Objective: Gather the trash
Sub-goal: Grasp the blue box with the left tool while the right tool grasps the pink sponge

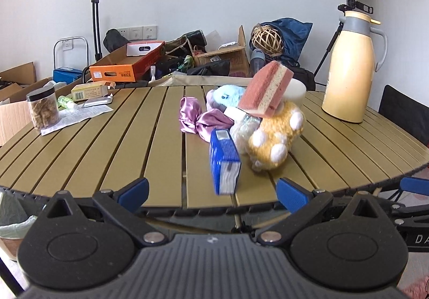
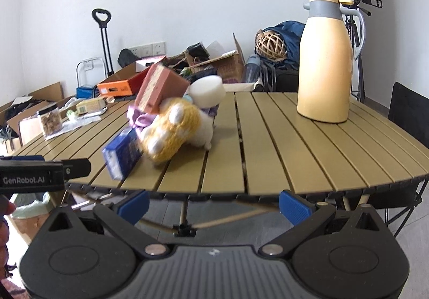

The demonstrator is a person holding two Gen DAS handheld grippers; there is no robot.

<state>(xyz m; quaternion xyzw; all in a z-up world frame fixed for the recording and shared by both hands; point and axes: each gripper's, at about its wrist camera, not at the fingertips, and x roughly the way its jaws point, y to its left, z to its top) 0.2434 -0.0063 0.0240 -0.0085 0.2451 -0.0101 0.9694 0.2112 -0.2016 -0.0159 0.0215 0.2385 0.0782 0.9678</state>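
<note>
Looks like this is right at the start of a pick, nothing grabbed yet. Both claws sit back off the near edge of the tan slatted counter (image 1: 150,138), and both are spread wide with nothing between the blue pads: left claw (image 1: 211,189), right claw (image 2: 214,204).

The stuff to sort through is a heap mid-counter: a blue and white cardboard carton (image 1: 224,162) standing nearest the edge, touching a fuzzy yellow plush with white spots (image 1: 276,138). Behind those there's a crumpled clear plastic wrapper (image 1: 245,129), a shiny purple cloth (image 1: 201,119), and a pink and cream sponge block (image 1: 265,90) perched tilted on top. A bin with a pale green liner (image 1: 16,224) sits low on the left, below the counter edge.

My guess is the carton goes first since it's closest to the left claw. That needs a straight push forward, pads either side of its narrow faces, without nudging the plush and toppling the sponge. The tall cream thermos jug (image 2: 325,63) stands well apart, so no worry there.
</note>
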